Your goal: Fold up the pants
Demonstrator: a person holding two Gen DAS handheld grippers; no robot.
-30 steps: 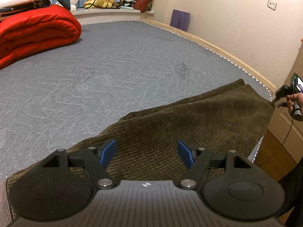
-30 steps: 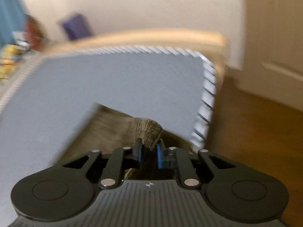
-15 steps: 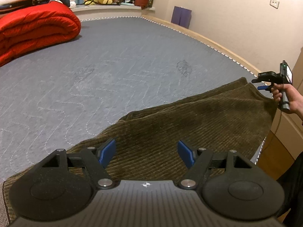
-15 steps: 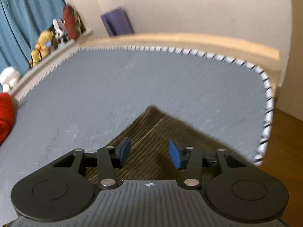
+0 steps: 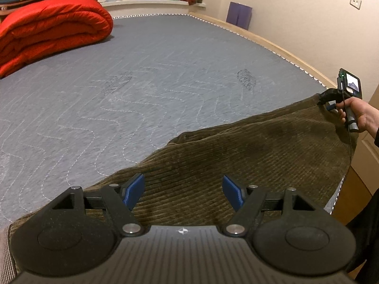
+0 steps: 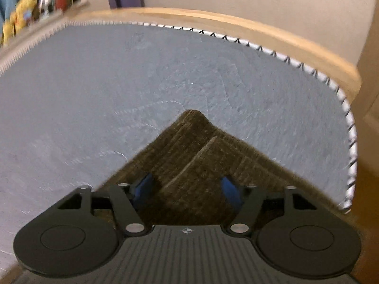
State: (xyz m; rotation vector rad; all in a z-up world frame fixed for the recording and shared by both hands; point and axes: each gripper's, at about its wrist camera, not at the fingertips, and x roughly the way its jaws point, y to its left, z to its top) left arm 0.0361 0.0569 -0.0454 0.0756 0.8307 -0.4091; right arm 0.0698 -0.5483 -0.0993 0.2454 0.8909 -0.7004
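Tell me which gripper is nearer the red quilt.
Left. The left gripper sits over the pants, with the red quilt across the mattress. The right gripper is at the pants' far corner.

The olive-brown corduroy pants (image 5: 248, 163) lay flat across the near corner of the grey quilted mattress (image 5: 142, 90), layered hem corners (image 6: 196, 139) pointing up the bed.

My right wrist view is smeared, so the toys (image 6: 22, 21) blur; the pants (image 5: 236, 161) run off the frame's lower left, under my left gripper (image 5: 183, 190)
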